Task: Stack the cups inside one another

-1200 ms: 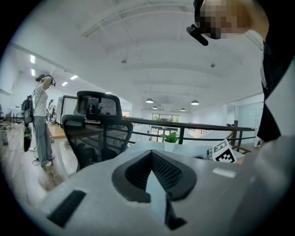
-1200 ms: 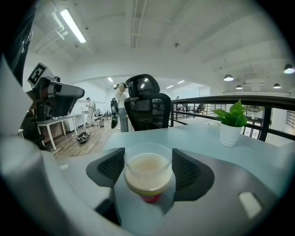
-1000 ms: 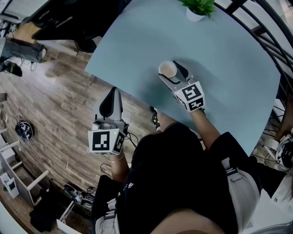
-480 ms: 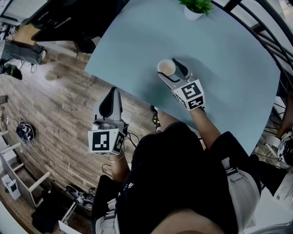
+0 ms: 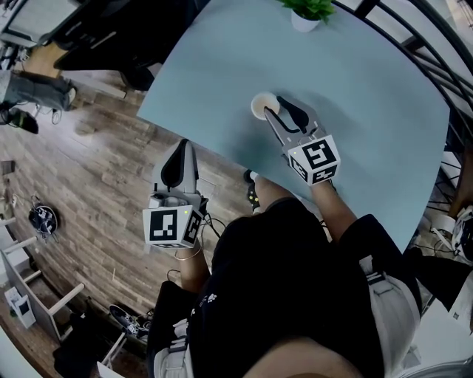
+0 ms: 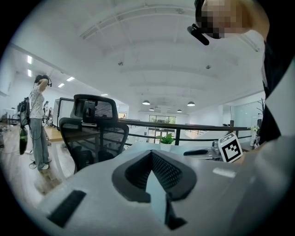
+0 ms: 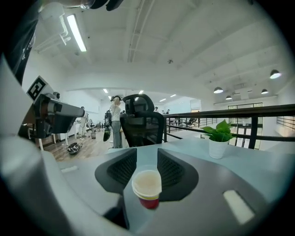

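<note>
A pale cup (image 5: 261, 105) stands between the fingers of my right gripper (image 5: 277, 109) over the blue-grey table (image 5: 369, 81). In the right gripper view it is a cream cup with a red base (image 7: 147, 186), sitting between the two black pads, and my right gripper (image 7: 147, 167) is shut on it. Its jaws have just been closing, with this cup between them. My left gripper (image 5: 177, 164) hangs off the table's near-left edge over the wooden floor. Seen from its own camera, the left gripper (image 6: 156, 177) is shut with nothing in it.
A small potted plant (image 5: 304, 16) stands at the table's far edge, also visible from the right gripper (image 7: 218, 146). A black office chair (image 6: 94, 133) stands beyond the table's left side. Dark railing (image 5: 436, 44) runs along the right.
The right gripper's jaws have narrowed onto the cup and it has lifted, drifting slightly up and left in the head view. The left gripper has stayed where it was.
</note>
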A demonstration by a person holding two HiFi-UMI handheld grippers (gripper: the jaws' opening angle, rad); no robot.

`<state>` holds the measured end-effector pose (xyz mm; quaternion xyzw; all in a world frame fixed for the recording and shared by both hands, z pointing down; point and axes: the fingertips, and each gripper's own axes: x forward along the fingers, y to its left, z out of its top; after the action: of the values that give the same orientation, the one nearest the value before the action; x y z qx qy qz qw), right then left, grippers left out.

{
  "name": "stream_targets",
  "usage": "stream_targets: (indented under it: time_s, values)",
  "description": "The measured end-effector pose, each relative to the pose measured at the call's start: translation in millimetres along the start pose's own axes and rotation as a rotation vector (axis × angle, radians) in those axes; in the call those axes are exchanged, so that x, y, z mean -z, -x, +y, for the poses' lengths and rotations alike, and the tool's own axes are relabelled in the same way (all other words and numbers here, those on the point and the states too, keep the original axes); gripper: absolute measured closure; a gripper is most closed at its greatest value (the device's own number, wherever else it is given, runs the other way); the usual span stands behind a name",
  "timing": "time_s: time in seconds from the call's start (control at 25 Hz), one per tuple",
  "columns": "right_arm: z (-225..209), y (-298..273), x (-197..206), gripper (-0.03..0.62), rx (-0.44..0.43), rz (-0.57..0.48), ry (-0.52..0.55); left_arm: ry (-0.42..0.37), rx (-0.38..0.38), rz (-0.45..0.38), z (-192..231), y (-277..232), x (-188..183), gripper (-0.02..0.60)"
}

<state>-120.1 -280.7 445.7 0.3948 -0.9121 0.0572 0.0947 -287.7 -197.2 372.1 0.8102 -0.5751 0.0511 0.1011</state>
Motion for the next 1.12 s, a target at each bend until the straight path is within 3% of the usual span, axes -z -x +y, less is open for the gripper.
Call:
stream_targets:
  time_s: [0.28,0.64,1.12]
  values:
    - [-3,33,-23,0.588,0.056,-0.072,-0.028,-0.014,0.040,-0.027,-19,2,-6,0.588]
    - [-4,70,-39,0.589,0.069,-0.140,-0.065,-0.029,0.077,-0.061,-43,8,-13,0.588]
    - [2,98,-42,0.589,0.053,-0.155,-0.047,-0.043,0.078,-0.054,-64,17,-10,0.588]
